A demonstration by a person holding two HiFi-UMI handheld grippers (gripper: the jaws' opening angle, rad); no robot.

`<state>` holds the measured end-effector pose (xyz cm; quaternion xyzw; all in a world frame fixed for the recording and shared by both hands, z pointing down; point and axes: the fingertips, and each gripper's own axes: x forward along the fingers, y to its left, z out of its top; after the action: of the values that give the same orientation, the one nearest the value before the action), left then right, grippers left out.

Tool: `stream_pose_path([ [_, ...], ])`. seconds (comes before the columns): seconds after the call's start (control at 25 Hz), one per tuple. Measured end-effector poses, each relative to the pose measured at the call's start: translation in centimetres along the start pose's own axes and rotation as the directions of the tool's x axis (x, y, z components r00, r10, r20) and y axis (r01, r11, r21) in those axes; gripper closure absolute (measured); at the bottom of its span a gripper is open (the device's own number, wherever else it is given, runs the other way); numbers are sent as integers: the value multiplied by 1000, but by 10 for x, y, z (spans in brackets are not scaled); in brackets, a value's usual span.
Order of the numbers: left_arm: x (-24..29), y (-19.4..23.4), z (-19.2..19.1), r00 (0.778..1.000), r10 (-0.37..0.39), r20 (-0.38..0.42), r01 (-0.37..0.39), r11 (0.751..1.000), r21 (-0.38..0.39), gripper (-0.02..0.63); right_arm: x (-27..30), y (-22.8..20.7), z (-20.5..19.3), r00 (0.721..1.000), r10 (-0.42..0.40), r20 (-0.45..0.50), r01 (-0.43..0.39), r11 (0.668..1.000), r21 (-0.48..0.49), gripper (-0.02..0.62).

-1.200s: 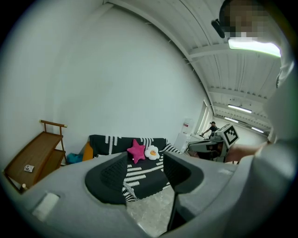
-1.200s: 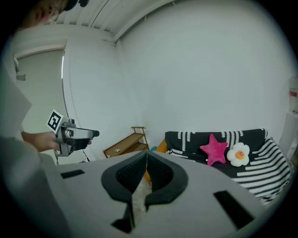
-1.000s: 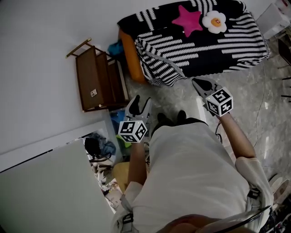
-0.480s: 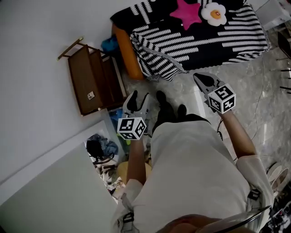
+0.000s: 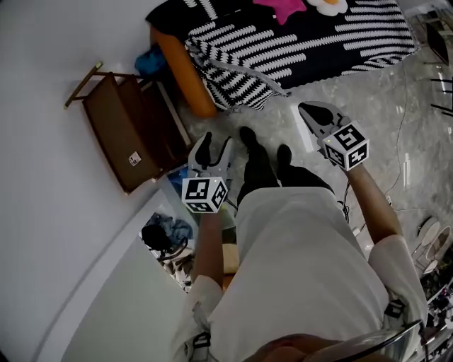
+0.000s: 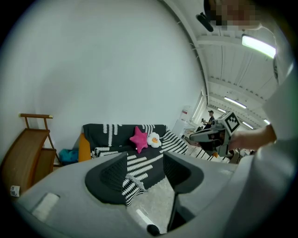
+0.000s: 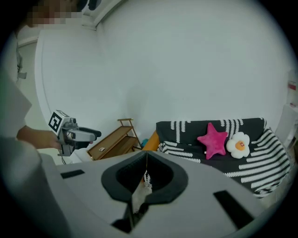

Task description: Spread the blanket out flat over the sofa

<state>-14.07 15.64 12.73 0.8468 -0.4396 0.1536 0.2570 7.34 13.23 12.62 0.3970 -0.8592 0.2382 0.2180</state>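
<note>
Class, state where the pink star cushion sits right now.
In the right gripper view, the pink star cushion stands right of centre on the blanket covering the sofa, with the white flower cushion just beside it on the right.

Blanket (image 5: 304,44) lies over the sofa (image 5: 185,79) — wooden rack (image 5: 126,134) at its left.

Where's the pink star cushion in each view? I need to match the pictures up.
Head view: pink star cushion at the top edge, cut off by the frame, lying on the striped blanket.
Left gripper view: near the centre.
Right gripper view: right of centre.
Shared landmark: the brown wooden rack, left of the blanket in all three views.
</note>
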Motion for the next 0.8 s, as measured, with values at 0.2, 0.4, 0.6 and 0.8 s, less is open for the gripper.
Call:
stream_pose_path([
  [0.2, 27, 33, -17, 998, -39, -44, 38, 999, -23, 373, 36, 3, -6, 999, -12, -35, 12, 1000, 23, 589],
  [0.4, 54, 56, -33, 995, -63, -82, 59, 997, -53, 373, 66, -1, -16, 997, -24, -78, 27, 999, 37, 589],
  [0.6, 80, 71, -57, 990, -85, -114, 77, 994, -73, 373, 94, -11, -31, 993, -26, -112, 32, 998, 58, 589],
  [0.8, 108, 73, -84, 983, -101, -155, 89, 993, -84, 374, 108, -30, -52, 991, -34, -133, 47, 994, 95, 589],
])
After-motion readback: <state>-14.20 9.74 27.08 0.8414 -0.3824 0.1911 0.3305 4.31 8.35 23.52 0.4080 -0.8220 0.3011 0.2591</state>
